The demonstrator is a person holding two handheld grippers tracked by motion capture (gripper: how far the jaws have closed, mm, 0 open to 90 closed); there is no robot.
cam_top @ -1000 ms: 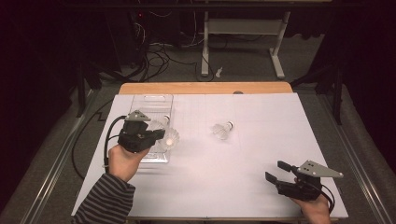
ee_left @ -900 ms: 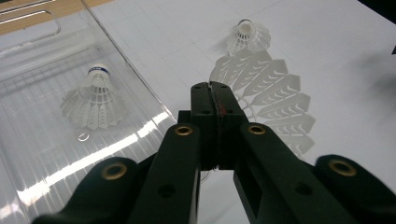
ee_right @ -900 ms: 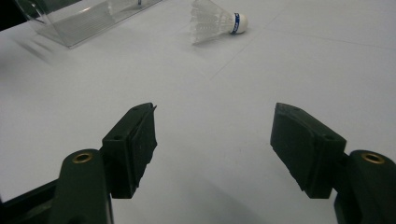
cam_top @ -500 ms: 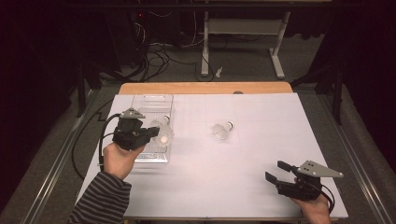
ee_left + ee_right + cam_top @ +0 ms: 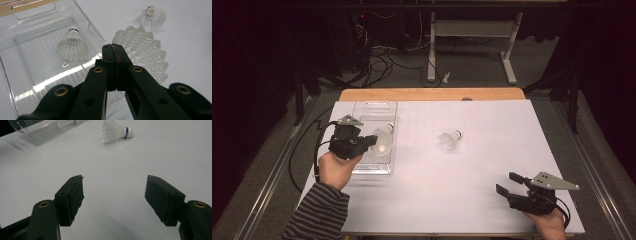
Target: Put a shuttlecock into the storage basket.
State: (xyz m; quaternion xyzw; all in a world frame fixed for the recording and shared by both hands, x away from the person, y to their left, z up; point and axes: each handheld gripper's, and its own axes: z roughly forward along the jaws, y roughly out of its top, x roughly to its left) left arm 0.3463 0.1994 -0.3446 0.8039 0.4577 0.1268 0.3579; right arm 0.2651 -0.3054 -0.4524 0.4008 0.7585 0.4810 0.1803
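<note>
Left gripper point(image 5: 115, 50) is clamped on a shuttlecock's point(image 5: 143, 53) feathers beside the clear tray point(image 5: 30, 82). Right gripper point(image 5: 113, 195) is held spread above the table point(image 5: 120, 165).

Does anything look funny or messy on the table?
One shuttlecock on the table lies tipped on its side on the white table, away from the clear tray, where another shuttlecock already sits. The left gripper pinches a third by its feathers. Nothing looks broken or spilled.
</note>
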